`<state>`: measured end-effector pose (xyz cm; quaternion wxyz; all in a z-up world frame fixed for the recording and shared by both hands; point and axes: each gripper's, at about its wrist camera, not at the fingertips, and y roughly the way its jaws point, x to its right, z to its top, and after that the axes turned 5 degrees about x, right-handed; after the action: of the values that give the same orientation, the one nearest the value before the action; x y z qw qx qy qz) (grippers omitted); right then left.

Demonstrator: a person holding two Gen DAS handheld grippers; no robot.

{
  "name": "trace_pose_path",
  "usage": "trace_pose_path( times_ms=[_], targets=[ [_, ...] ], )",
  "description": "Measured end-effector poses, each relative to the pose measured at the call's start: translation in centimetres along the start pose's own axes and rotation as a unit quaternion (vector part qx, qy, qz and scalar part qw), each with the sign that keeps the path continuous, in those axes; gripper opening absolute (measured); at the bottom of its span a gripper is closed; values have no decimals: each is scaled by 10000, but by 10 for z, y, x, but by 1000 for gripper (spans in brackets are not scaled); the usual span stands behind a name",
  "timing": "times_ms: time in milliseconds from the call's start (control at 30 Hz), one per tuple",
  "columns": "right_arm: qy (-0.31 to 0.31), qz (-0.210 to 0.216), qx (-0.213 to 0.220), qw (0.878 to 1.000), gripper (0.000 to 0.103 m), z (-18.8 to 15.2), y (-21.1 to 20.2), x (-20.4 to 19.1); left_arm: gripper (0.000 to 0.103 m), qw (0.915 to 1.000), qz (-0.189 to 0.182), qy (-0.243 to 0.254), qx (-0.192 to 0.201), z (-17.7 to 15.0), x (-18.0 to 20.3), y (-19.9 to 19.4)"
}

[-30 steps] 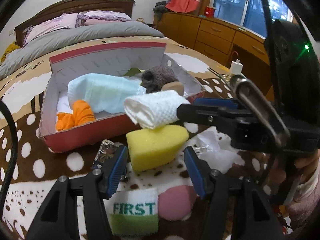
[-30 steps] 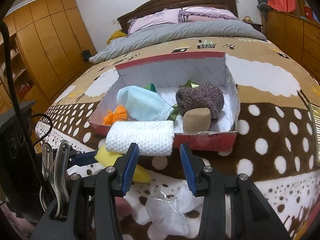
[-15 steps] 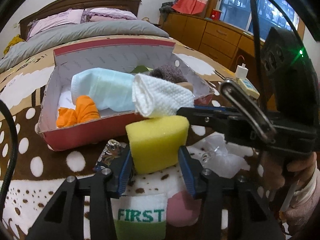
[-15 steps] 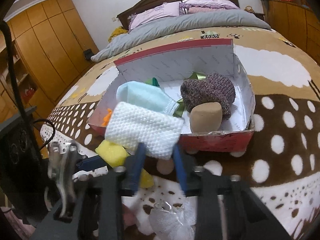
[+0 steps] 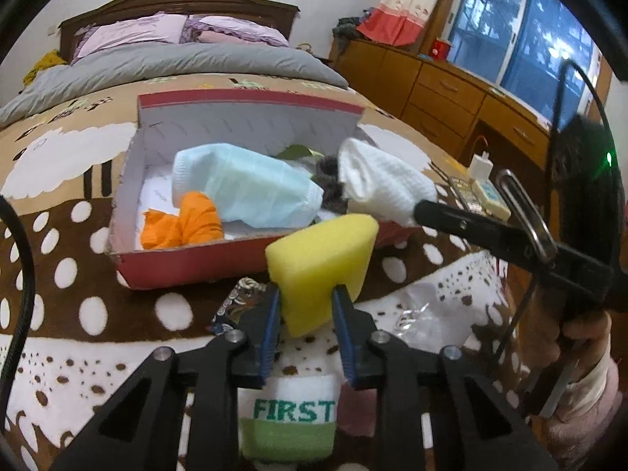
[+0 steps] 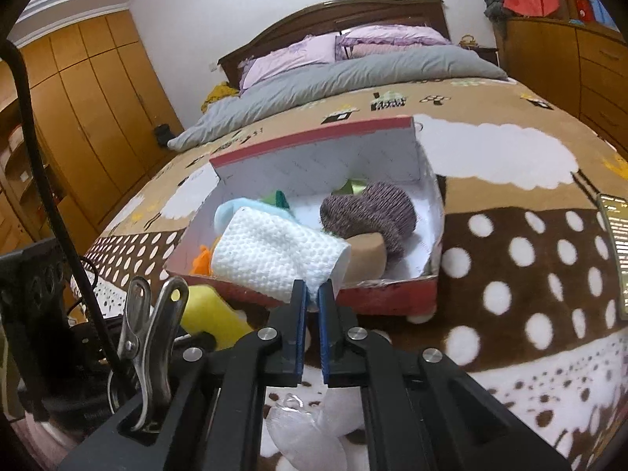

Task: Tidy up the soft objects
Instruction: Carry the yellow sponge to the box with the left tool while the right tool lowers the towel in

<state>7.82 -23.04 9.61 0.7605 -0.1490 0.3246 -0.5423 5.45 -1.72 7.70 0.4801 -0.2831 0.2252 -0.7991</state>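
Since a second ago, I have lifted both pieces toward the red box (image 5: 188, 267) on the bed. My left claw (image 5: 306, 314) is closing on the yellow sponge (image 5: 320, 255); my right claw (image 6: 312, 306), pressed together, pinches the white cloth (image 6: 271, 255) above the box's front edge.

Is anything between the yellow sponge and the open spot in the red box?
Only the box's near wall, which the yellow sponge must clear. The white cloth hangs over the right end.
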Motion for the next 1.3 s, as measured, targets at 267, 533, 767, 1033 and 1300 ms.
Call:
trace_pose_path(
  times_ms=[267,533,767,1033,1300],
  targets=[
    [-34,-8,127,9999,7,1,-7,-1,25,9998,3,-39,170,7,1,-11],
    [-101,-2,278,9996,7,9,-15,-2,25,9982,151,-71,578,31,-5,-31],
    [-114,-17,301,9995,7,16,-13,-3,25,9966,353,-88,735,55,-12,-31],
    [-174,-40,353,9992,7,30,-2,-7,25,9967,502,-147,624,71,-18,-11],
    [-256,-166,396,9987,7,45,19,-10,26,9931,952,-96,683,85,-25,15]
  ],
)
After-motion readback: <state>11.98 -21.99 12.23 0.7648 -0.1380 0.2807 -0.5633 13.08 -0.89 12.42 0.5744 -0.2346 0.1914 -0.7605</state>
